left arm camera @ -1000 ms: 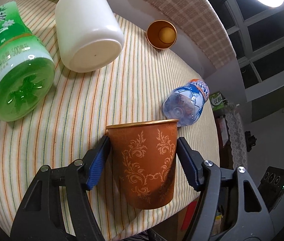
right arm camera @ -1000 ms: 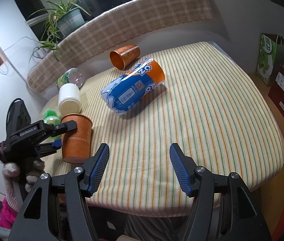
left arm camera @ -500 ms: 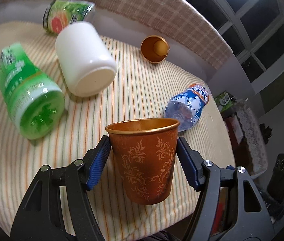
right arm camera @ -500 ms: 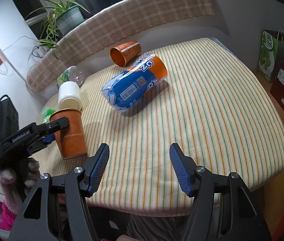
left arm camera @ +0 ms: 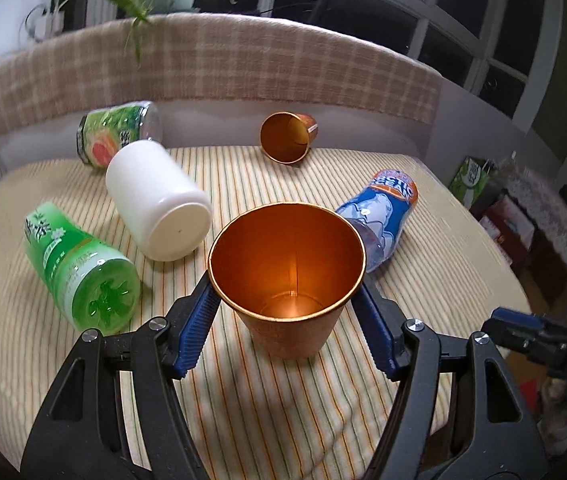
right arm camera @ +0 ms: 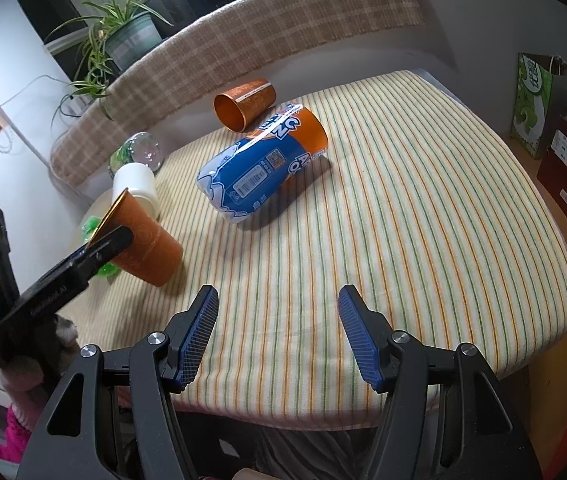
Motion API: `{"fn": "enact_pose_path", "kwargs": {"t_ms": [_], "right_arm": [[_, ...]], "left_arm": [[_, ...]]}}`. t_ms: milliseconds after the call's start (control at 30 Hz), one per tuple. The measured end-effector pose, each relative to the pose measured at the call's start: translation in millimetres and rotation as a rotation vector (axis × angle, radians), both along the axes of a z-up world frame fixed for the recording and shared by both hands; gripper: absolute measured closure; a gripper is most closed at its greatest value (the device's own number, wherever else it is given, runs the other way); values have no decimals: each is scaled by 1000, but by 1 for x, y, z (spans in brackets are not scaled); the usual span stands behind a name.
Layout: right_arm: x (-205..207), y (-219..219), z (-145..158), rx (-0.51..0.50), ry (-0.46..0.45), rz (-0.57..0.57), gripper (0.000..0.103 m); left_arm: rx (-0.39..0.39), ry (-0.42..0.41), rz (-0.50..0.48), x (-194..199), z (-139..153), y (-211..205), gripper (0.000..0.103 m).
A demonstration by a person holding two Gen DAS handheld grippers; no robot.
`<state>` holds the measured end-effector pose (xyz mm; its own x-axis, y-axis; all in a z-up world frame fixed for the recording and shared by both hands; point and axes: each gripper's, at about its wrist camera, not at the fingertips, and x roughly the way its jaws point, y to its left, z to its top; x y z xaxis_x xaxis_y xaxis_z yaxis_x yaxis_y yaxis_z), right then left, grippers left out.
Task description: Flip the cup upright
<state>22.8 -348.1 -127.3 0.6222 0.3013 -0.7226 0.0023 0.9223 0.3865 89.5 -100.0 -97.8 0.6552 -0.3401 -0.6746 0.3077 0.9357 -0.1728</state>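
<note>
My left gripper (left arm camera: pixel 285 300) is shut on an orange paper cup (left arm camera: pixel 287 276) with a gold rim; its blue pads press both sides near the rim. The cup's mouth faces my left wrist camera. In the right wrist view the same cup (right arm camera: pixel 147 244) is tilted toward the left gripper (right arm camera: pixel 95 248), base down near the striped tablecloth (right arm camera: pixel 403 200). A second orange cup (left arm camera: pixel 287 138) lies on its side at the table's far edge; it also shows in the right wrist view (right arm camera: pixel 243 102). My right gripper (right arm camera: pixel 277 332) is open and empty above the table's near edge.
A white jar (left arm camera: pixel 159 204), a green bottle (left arm camera: pixel 83 268), a blue-and-orange bottle (left arm camera: pixel 383 216) and a green-labelled bottle (left arm camera: pixel 119 132) lie on their sides around the held cup. A plaid-covered ledge (left arm camera: pixel 211 64) with a potted plant (right arm camera: pixel 123 36) runs behind the table.
The left gripper has tipped the held cup backward, so its mouth has turned from facing up to facing the left camera. The right gripper has stayed still and open.
</note>
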Motion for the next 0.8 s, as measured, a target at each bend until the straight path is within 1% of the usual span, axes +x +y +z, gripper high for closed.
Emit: {"fn": "enact_pose_path", "kwargs": {"t_ms": [167, 467, 600, 800], "right_arm": [[0, 0, -1, 2, 4, -1, 41], [1, 1, -2, 3, 10, -8, 41], [1, 1, -2, 3, 11, -6, 41], [1, 3, -2, 4, 13, -6, 41]], "left_arm": [[30, -10, -15, -5, -2, -6, 34], [52, -8, -37, -10, -6, -13, 34], [47, -2, -46, -12, -8, -13, 34], [17, 38, -80, -14, -14, -11, 34]]}}
